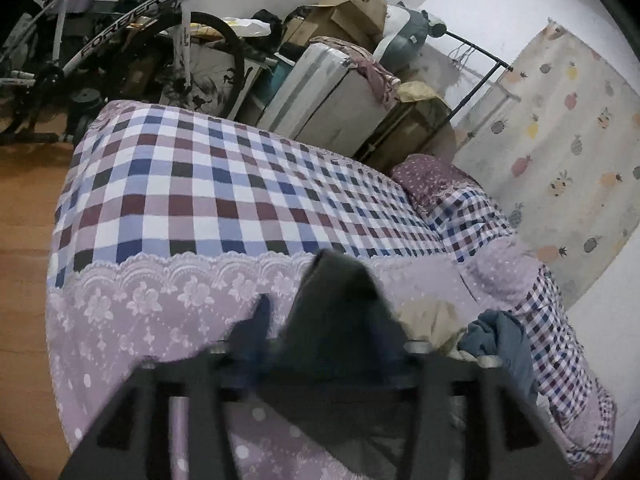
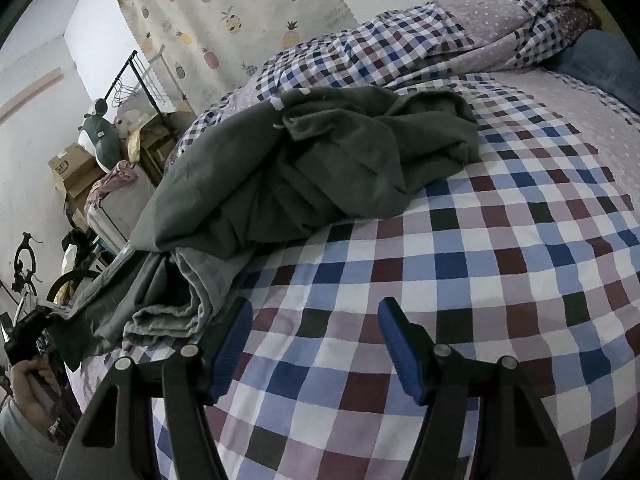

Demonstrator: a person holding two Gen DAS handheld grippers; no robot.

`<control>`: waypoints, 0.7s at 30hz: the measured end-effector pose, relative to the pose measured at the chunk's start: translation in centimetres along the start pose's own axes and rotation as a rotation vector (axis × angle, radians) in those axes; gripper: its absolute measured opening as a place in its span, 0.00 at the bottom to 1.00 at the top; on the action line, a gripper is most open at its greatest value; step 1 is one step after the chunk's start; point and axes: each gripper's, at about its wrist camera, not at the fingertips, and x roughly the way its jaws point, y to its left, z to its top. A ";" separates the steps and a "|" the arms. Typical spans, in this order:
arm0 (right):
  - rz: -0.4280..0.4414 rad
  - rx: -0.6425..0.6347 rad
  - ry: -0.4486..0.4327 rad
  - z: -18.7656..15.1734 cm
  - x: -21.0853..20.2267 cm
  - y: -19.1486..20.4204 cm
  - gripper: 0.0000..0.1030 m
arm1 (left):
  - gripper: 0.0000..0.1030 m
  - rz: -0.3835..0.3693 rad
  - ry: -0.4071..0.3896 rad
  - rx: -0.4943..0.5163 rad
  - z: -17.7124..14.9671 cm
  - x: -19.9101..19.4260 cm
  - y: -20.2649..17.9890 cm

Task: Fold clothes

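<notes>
Crumpled dark grey cloth garment (image 2: 320,160) lies heaped on checked purple-blue bedspread (image 2: 480,280), 0 folds made. Left gripper (image 1: 320,320) clamped on its edge; right gripper (image 2: 316,344) empty, blue pads apart. Spreading and folding all remain.

Dk grey garment (image 2: 320,160) on purple/blue/white checked bedspread (image 2: 460,280); pineapple-print curtain (image 2: 240,4).

Both your wrist cameras are looking across the checked bedspread (image 1: 224,184).
Your left one is facing the bicycle (image 1: 120,40) and boxes from close above; your right is facing the pineapple curtain (image 2: 240,12), sharing that bedspread and curtain.
</notes>
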 end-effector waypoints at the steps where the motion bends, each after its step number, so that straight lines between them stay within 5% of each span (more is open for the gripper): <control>1: 0.001 0.003 0.002 0.0 0.0 0.0 0.68 | 0.77 0.015 0.002 -0.003 -0.1 0.0 0.0; 9: 0.009 0.013 0.009 -0.2 -0.1 -0.4 0.68 | 0.80 0.203 -0.028 -0.050 -0.2 -0.5 1.7; 15: 0.008 0.018 0.008 -0.2 -0.4 -0.8 0.68 | 0.80 0.361 -0.176 0.019 -0.1 -1.9 1.4; 21: 0.003 0.029 0.009 -0.2 -0.5 -1.2 0.68 | 0.80 0.392 -0.304 0.042 0.1 -4.7 1.2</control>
